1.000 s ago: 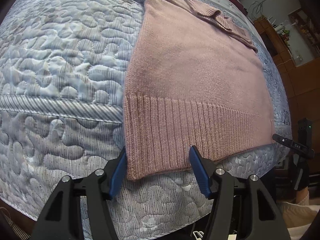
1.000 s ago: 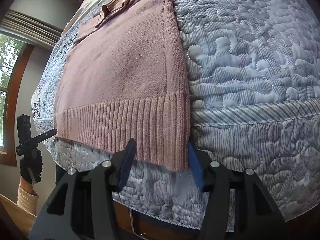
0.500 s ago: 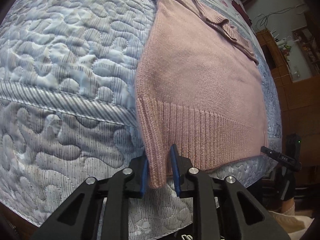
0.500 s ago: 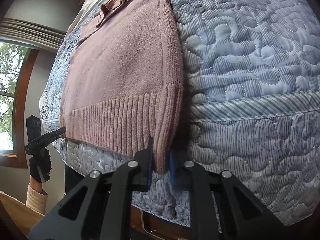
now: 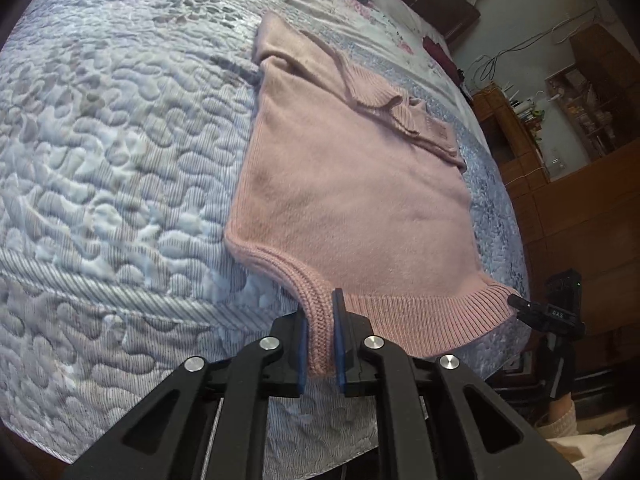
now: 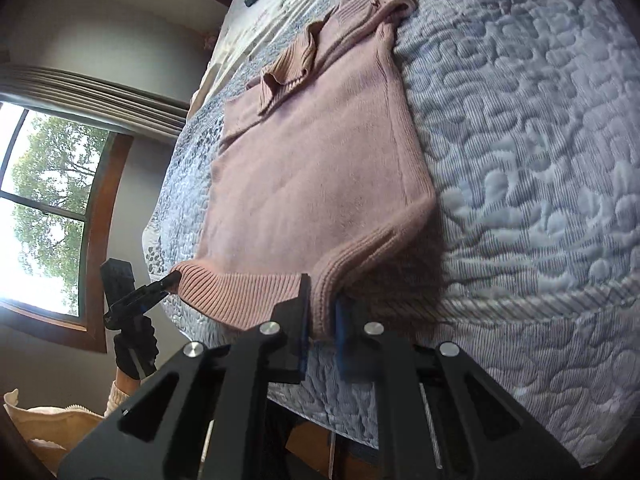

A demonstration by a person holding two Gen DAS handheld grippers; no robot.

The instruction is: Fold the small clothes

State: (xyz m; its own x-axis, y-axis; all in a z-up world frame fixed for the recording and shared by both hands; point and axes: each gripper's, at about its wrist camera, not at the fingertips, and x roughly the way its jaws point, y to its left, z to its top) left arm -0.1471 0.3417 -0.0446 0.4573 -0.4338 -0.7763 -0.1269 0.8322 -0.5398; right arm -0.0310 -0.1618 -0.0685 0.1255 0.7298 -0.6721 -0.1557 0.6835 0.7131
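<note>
We have the left gripper (image 5: 320, 344) clamped on the ribbed hem of the pink knit sweater (image 5: 352, 184), its blue-padded fingers (image 5: 339, 344) pinching the hem's left corner so the ribbing stands up between them. Ahead of this gripper the sweater stretches away across the quilted blue bedspread (image 5: 112, 152), with its folded sleeves and ribbed collar bunched at the far end. Off to this gripper's right, the hem runs to the other corner, where we see the right gripper (image 5: 520, 304) biting it. From the right wrist view, the right gripper (image 6: 322, 320) is likewise closed on the sweater (image 6: 320, 168), holding the hem's right corner lifted off the bedspread (image 6: 520, 160); a shadow lies under the raised edge just right of the jaws. To this gripper's left the ribbed hem sags between the two grips, ending at the left gripper (image 6: 172, 280), held by a black-gloved hand (image 6: 134, 344). Beyond that, farther left, is a wood-framed window (image 6: 44, 220) with trees outside.
</note>
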